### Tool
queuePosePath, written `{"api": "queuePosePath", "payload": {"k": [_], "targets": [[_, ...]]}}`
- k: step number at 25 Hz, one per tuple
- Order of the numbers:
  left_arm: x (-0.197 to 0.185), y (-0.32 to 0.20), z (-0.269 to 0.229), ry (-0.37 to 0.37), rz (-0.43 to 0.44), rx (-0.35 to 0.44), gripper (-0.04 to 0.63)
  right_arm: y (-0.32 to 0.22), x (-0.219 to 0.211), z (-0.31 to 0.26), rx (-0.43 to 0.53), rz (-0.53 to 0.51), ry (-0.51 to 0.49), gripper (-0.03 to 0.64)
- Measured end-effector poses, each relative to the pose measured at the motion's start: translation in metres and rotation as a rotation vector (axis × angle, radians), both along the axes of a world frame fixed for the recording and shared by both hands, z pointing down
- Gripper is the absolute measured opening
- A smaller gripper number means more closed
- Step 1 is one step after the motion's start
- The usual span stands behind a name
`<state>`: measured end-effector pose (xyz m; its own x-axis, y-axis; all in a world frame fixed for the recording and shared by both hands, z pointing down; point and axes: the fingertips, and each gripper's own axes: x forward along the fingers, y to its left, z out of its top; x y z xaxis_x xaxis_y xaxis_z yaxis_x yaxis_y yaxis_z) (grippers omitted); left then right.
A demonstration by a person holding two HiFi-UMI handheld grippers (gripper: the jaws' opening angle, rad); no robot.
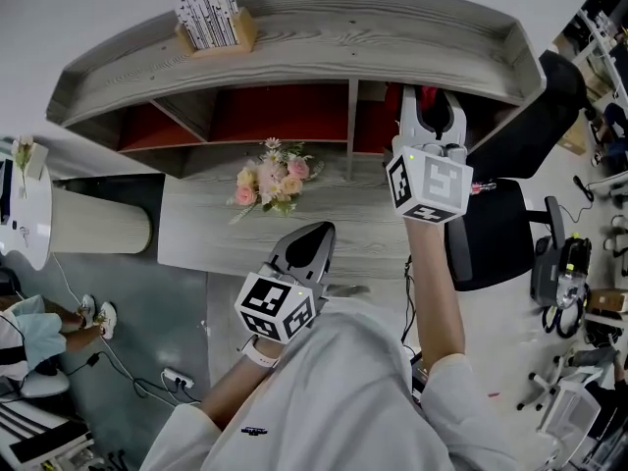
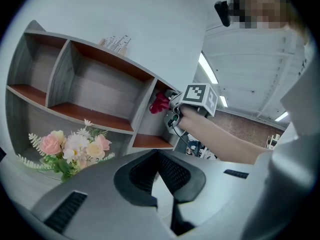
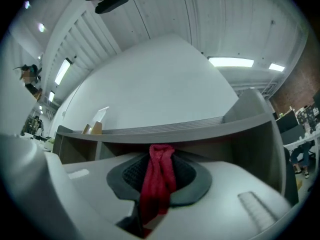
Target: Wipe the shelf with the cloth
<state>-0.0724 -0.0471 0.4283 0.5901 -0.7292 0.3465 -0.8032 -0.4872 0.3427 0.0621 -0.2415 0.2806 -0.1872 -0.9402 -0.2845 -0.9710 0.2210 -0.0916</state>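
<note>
Two grippers at the shelf (image 1: pixel 294 42).
The right gripper (image 1: pixel 432 106) has its fingers clamped on the red cloth (image 3: pixel 159 179) inside the rightmost compartment; the left gripper (image 1: pixel 319 232) holds its fingers together, empty, over the worktop (image 1: pixel 196 234).

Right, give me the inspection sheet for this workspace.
Surface: grey wooden shelf with red-brown compartments, above a grey desk.
Job's things: red cloth at the rightmost compartment, clamped in right tongs.
Clutter: flower bouquet on desk; card holder on shelf top.
Grippers: left tongs shut, empty; right tongs shut on cloth.
Cables: floor cable to power strip.
Surroundings: black office chair right; round white table left.
</note>
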Motion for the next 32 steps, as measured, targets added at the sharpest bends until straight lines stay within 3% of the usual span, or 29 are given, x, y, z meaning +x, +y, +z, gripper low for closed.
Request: {"api": "queuePosePath", "payload": {"k": [9,16,23,32], "targets": [[-0.012,0.001,0.001,-0.007,-0.039,-0.005,0.006,-0.010,-0.062,-0.002,0.071,-0.127,0.138,0.094],[-0.009,0.001,0.004,-0.015,-0.050,-0.014,0.006,-0.029,-0.068,-0.002,0.097,-0.160,0.164,0.091],[-0.009,-0.003,0.004,-0.026,-0.070,-0.015,0.006,-0.053,-0.055,-0.004,0.110,-0.105,0.180,0.095],[-0.001,-0.004,0.005,-0.037,-0.057,-0.017,0.006,-0.068,0.010,-0.001,0.093,0.050,0.132,0.097]]}}
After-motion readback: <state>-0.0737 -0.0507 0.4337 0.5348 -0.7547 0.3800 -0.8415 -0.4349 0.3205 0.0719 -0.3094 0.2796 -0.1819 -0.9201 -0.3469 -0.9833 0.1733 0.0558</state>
